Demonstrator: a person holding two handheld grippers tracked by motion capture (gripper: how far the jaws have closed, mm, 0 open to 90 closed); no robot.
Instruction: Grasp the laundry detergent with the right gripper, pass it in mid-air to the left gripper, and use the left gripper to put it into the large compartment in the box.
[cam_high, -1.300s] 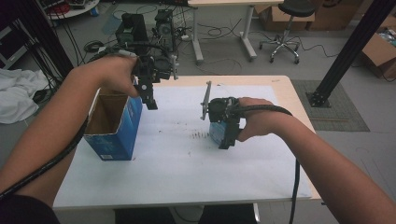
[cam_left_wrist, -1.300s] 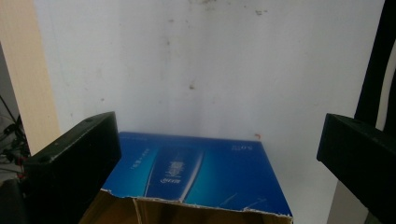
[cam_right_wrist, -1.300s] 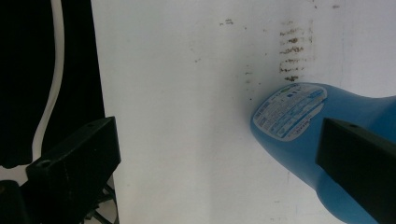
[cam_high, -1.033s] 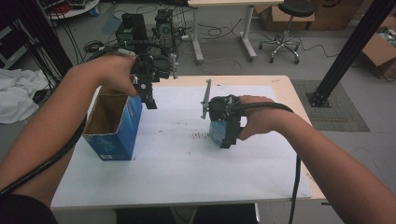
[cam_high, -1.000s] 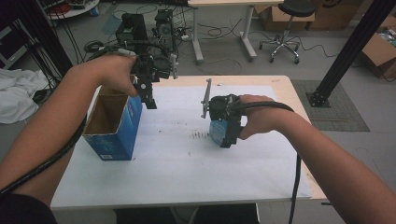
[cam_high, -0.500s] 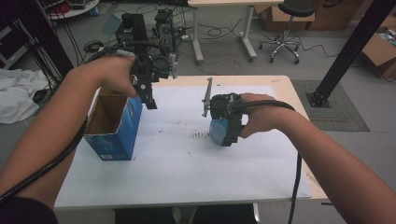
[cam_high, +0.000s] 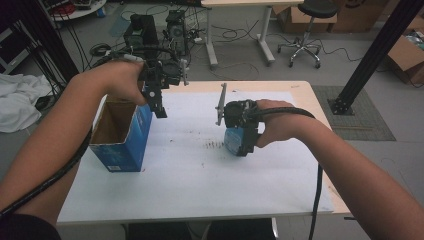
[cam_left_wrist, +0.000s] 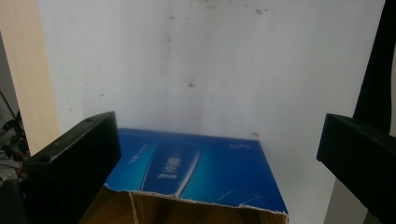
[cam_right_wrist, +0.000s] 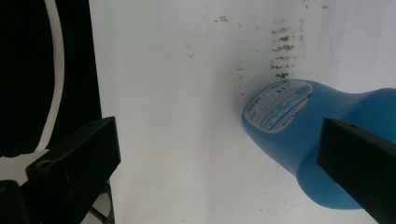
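Above the open top of the blue carton (cam_high: 122, 137), which stands at the left of the white table sheet (cam_high: 200, 180), the left gripper (cam_high: 159, 102) hangs with its jaws pointing down. Its jaws stand wide apart and hold nothing. In the left gripper view the carton's blue wall (cam_left_wrist: 196, 165) and torn brown rim lie between and below the jaws, so the tool appears positioned to reach the carton mouth or its near wall.

To the right of the carton, well apart from it, the blue bottle (cam_high: 234, 141) lies on the sheet just beside a patch of dark smudges (cam_high: 215, 145). The right gripper (cam_high: 243, 127) sits directly over it. In the right gripper view its jaws are spread wide; the bottle (cam_right_wrist: 299, 126) lies at the right-hand jaw, labelled end toward the smudges, and is not clamped. Judged from this, the right tool is placed either for a grasp or just clear of one
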